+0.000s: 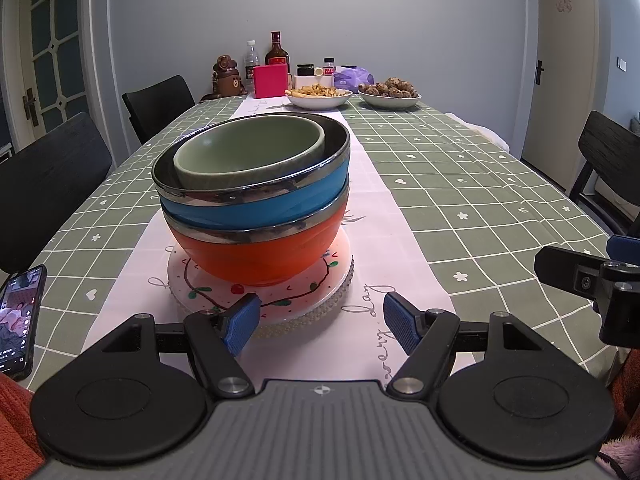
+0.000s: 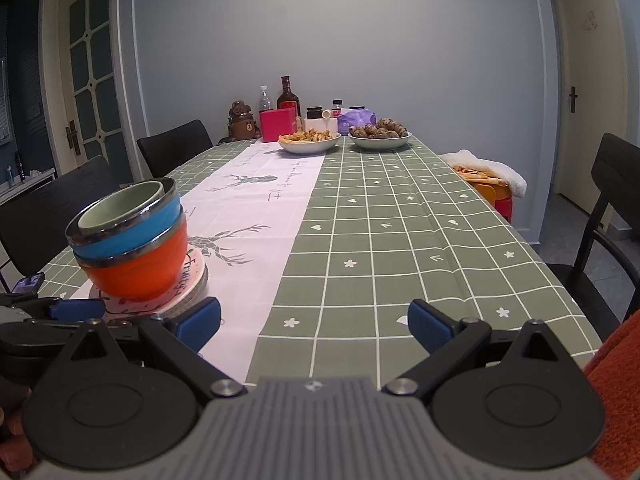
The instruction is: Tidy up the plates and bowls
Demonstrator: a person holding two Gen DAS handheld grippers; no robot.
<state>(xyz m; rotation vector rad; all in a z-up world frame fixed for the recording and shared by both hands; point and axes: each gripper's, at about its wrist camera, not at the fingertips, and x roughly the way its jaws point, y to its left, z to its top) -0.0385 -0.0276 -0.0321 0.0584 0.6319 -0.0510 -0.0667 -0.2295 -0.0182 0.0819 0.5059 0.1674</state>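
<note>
A stack of three bowls stands on stacked patterned plates [image 1: 320, 296]: an orange bowl [image 1: 256, 258] at the bottom, a blue bowl [image 1: 248, 208] in it, a green bowl [image 1: 248, 152] on top. My left gripper [image 1: 320, 322] is open and empty, just in front of the plates' near edge. The stack also shows at the left of the right wrist view: orange bowl [image 2: 140, 268], blue bowl [image 2: 128, 236], green bowl [image 2: 120, 208], plates [image 2: 192, 280]. My right gripper [image 2: 314, 326] is open and empty over the tablecloth, right of the stack.
A phone [image 1: 20, 320] lies at the table's left edge. Two bowls of food [image 1: 318, 96] [image 1: 390, 94], bottles [image 1: 277, 56] and a pink box [image 1: 271, 80] stand at the far end. Black chairs [image 1: 44, 184] [image 1: 612, 156] flank the table.
</note>
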